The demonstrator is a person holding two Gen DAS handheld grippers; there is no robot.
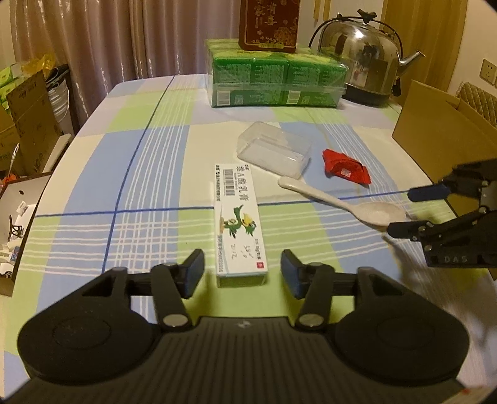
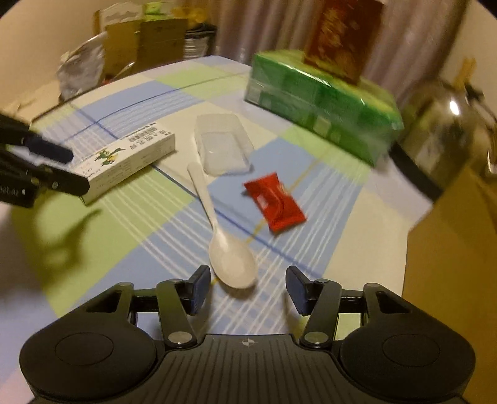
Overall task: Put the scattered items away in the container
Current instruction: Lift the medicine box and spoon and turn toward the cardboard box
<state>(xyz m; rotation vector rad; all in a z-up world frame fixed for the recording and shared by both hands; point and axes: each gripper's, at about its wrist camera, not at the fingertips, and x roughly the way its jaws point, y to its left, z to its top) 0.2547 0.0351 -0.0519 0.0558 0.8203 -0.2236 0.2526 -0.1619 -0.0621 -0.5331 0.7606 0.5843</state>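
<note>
A clear plastic container [image 1: 273, 152] [image 2: 222, 146] lies empty on the checked tablecloth. In front of it lie a white ointment box [image 1: 237, 214] [image 2: 130, 161], a white spoon [image 1: 326, 199] [image 2: 214, 211] and a red packet [image 1: 346, 167] [image 2: 275, 202]. My left gripper [image 1: 242, 267] [image 2: 74, 171] is open; the near end of the box sits between its pads with a gap on each side. My right gripper [image 2: 248, 279] [image 1: 403, 211] is open too, with the spoon's bowl between its fingers, untouched by the pads.
A green shrink-wrapped tissue pack [image 1: 276, 80] with a dark red box [image 1: 268, 25] on top stands at the back of the table. A steel kettle [image 1: 357, 56] is beside it. A cardboard box [image 1: 441, 133] stands at the right edge. Clutter lies beyond the left edge.
</note>
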